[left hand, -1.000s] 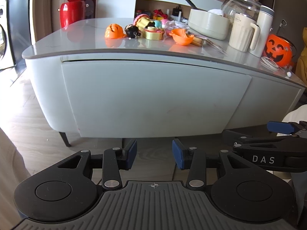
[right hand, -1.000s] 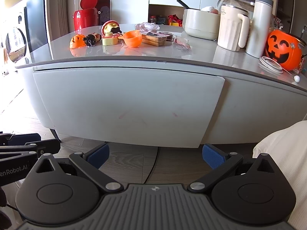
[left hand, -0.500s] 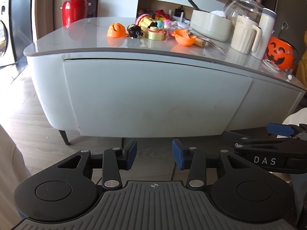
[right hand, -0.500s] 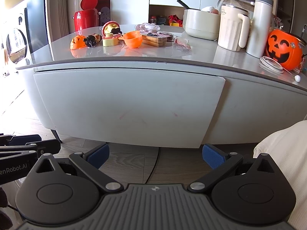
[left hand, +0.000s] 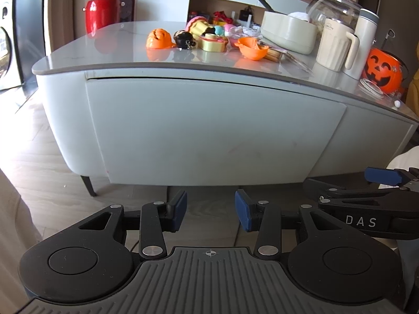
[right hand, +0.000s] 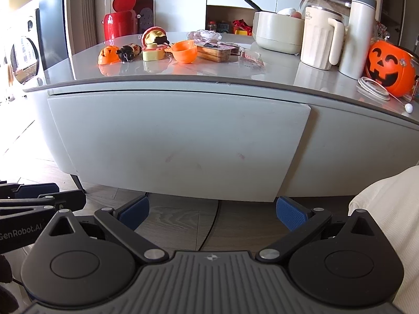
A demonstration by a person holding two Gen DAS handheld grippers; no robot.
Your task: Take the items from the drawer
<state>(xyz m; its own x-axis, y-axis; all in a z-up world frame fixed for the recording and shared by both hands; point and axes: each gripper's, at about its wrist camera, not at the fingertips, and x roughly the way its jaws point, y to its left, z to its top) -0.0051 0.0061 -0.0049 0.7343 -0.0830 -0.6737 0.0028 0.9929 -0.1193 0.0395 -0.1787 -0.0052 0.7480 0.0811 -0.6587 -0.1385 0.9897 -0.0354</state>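
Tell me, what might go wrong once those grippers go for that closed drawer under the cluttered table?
The drawer front looks smooth, with no handle in view, so a gripper could slip off its edge. The left gripper and right gripper hang close side by side and could bump each other. A sharp tug might shake the tabletop; the tall white bottle and cream jug could tip.

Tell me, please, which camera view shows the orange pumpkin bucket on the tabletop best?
The right wrist view: the pumpkin bucket appears larger there, with its whole grinning face visible beside the white flask. The left wrist view shows it smaller, near the frame's right edge.
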